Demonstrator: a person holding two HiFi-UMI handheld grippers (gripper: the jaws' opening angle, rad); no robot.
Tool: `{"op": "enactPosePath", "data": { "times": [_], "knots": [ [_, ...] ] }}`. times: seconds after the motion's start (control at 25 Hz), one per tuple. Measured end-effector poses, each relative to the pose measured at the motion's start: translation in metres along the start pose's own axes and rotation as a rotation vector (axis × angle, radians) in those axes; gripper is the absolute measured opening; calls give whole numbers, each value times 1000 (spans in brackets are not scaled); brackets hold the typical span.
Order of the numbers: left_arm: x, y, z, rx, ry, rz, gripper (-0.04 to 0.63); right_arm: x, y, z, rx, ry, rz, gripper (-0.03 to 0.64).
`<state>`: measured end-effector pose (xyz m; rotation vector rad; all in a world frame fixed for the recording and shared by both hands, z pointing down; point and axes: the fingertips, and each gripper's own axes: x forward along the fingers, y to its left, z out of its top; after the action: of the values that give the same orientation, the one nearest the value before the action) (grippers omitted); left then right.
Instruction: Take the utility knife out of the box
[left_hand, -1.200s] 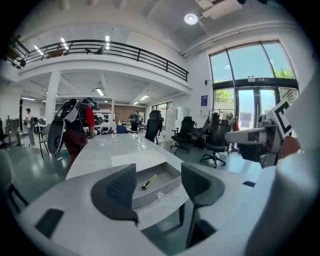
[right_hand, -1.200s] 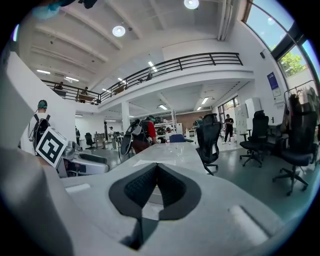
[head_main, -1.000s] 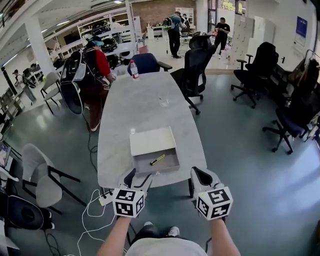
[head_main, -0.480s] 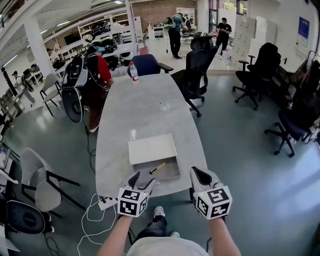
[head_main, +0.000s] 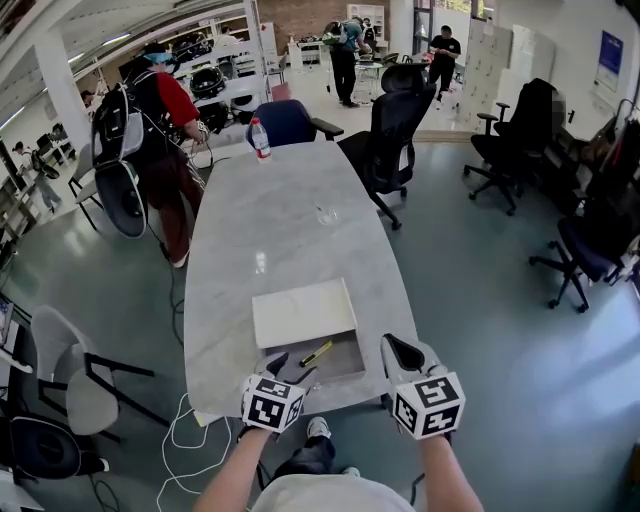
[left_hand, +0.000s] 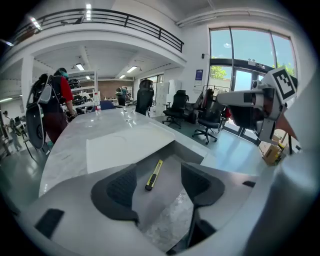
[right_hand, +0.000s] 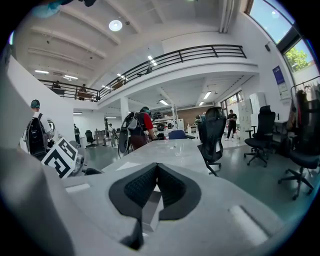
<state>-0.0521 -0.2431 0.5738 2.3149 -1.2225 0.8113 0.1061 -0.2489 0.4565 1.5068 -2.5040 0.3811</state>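
Observation:
A yellow and black utility knife (head_main: 316, 353) lies flat in the uncovered near part of a shallow grey box (head_main: 345, 372) at the table's front edge. A white lid (head_main: 303, 312) covers the box's far part. My left gripper (head_main: 290, 367) hovers at the box's near left corner, open and empty. In the left gripper view the knife (left_hand: 153, 174) lies just beyond the gap of the left gripper (left_hand: 157, 181), untouched. My right gripper (head_main: 399, 349) hangs beside the table's right front corner, off the box. In its own view the right gripper (right_hand: 156, 166) is shut on nothing.
The long grey table (head_main: 270, 230) carries a water bottle (head_main: 260, 138) at its far end and a clear glass (head_main: 326, 214) midway. Black office chairs (head_main: 398, 120) stand at the right, a grey chair (head_main: 62, 372) at the left. A person with a backpack (head_main: 150, 125) stands far left. Cables (head_main: 190, 440) lie on the floor.
The table and box have come nearer. My left gripper has moved forward to the box's near edge. The right gripper holds its place. The person with the backpack has shifted left.

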Motion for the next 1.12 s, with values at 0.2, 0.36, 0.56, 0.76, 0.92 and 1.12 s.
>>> {"op": "enactPosePath", "data": {
  "times": [0.2,0.36,0.56,0.76,0.92,1.12],
  "knots": [
    [25,1,-4,50,102,-50,255,20,-13,2,8,15,-13,5],
    [40,3,-10,85,173,-78,255,32,-20,3,13,21,-24,5],
    [57,4,-13,154,227,-117,255,44,-25,-1,23,35,-37,5],
    [72,3,-18,161,270,-152,255,53,-28,-6,30,51,-45,5],
    [78,2,-24,189,316,-158,255,55,-27,-10,30,65,-45,5],
    [85,1,-26,181,337,-168,253,58,-29,-9,30,74,-52,5]
  ]
}}
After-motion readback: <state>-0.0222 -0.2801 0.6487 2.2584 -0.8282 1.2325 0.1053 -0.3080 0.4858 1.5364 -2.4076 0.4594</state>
